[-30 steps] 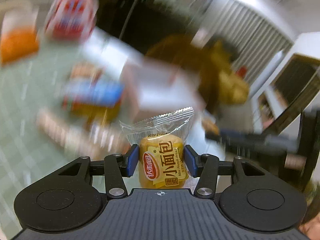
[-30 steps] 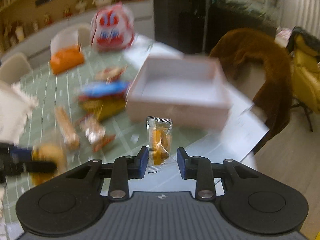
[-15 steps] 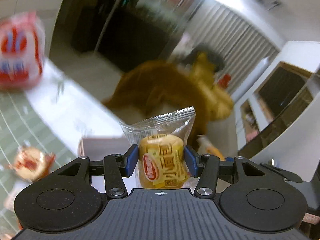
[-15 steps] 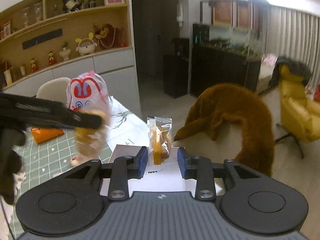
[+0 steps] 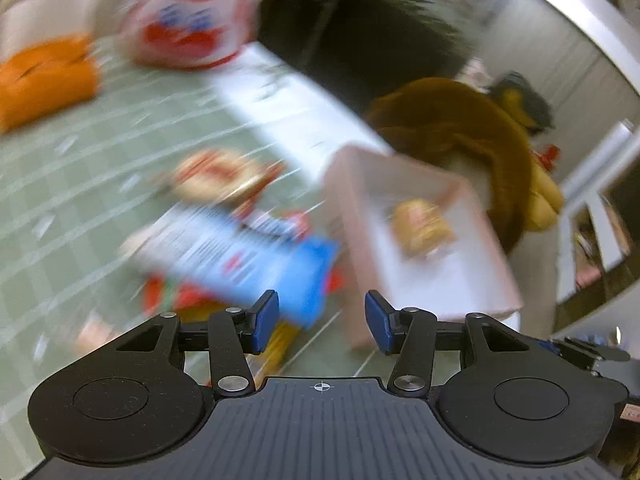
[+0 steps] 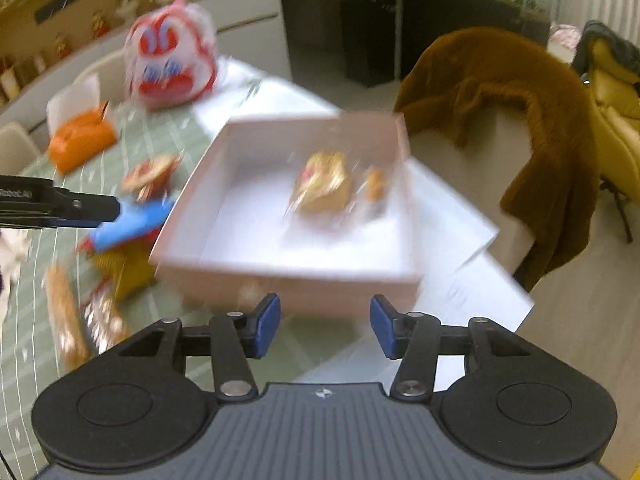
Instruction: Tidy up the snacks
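A pink box (image 6: pixel 280 284) stands on the green checked tablecloth (image 6: pixel 36 280). Inside it lie a yellow bread packet (image 6: pixel 322 184) and a small clear orange snack packet (image 6: pixel 374 186). My right gripper (image 6: pixel 325 322) hovers just in front of the box's near wall; its jaws are opening and nothing is between them. In the left wrist view the box (image 5: pixel 352 240) sits right of centre with the bread packet (image 5: pixel 422 226) in it. My left gripper (image 5: pixel 322 320) is open and holds nothing, over a blue snack packet (image 5: pixel 256 264). Both views are blurred.
Loose snacks lie left of the box: a round red packet (image 6: pixel 150 174), the blue packet (image 6: pixel 132 224), long biscuit packets (image 6: pixel 66 316). A red-and-white bag (image 6: pixel 172 64) and an orange pack (image 6: pixel 80 140) stand at the back. A brown coat (image 6: pixel 520 120) hangs over a chair on the right.
Both grippers dropped toward the box and let go. The bread packet left the left gripper and the small orange packet left the right; both now lie in the pink box.
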Action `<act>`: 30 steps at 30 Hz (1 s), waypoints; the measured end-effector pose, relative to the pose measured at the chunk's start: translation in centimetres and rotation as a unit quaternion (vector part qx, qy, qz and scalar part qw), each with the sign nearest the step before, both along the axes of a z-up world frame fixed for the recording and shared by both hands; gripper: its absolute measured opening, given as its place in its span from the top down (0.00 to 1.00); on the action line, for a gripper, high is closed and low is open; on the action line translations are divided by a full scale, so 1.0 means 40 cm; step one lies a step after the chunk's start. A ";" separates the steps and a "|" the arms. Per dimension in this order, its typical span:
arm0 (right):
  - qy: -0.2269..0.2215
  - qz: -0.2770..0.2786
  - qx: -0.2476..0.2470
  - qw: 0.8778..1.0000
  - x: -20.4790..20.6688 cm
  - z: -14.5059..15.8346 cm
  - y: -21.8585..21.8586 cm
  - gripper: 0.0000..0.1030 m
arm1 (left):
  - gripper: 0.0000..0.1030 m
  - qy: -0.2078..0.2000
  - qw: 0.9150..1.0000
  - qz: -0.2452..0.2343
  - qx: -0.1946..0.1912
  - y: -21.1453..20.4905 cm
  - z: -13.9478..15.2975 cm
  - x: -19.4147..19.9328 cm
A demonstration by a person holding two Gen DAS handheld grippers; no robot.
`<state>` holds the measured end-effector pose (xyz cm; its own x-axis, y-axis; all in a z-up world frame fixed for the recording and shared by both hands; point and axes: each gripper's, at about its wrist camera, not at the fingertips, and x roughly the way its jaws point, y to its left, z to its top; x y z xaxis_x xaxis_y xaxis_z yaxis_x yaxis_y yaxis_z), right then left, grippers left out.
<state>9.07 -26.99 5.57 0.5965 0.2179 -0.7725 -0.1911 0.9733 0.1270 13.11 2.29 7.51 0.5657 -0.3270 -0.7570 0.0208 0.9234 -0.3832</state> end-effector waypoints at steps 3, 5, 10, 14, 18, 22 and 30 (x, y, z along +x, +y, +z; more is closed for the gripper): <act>0.012 0.011 0.004 1.000 -0.018 -0.015 0.059 0.48 | 0.48 0.015 1.000 0.018 -0.009 0.048 -0.041 -0.086; 0.015 0.017 0.009 1.000 -0.025 -0.020 0.094 0.46 | 0.48 0.021 0.999 0.027 -0.007 0.068 -0.058 -0.131; 0.011 0.050 0.017 0.999 -0.039 -0.018 0.180 0.43 | 0.50 0.034 0.998 0.044 0.003 0.100 -0.064 -0.204; 0.004 0.088 0.016 0.996 -0.031 -0.005 0.260 0.42 | 0.50 0.038 0.998 0.050 0.023 0.123 -0.046 -0.252; -0.003 0.130 0.001 0.991 -0.010 -0.004 0.341 0.39 | 0.50 0.045 0.995 0.090 0.013 0.163 -0.050 -0.251; 0.007 0.152 -0.009 0.988 0.016 -0.024 0.413 0.39 | 0.50 0.039 0.992 0.124 -0.005 0.189 -0.036 -0.251; 0.049 0.184 0.001 0.982 -0.026 -0.072 0.427 0.62 | 0.50 0.042 0.989 0.141 -0.011 0.201 -0.042 -0.243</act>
<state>8.04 -9.90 2.68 0.4004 0.4054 -0.8218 -0.5163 0.8407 0.1631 3.40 10.34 5.84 0.5728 -0.1809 -0.7995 -0.2696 0.8795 -0.3921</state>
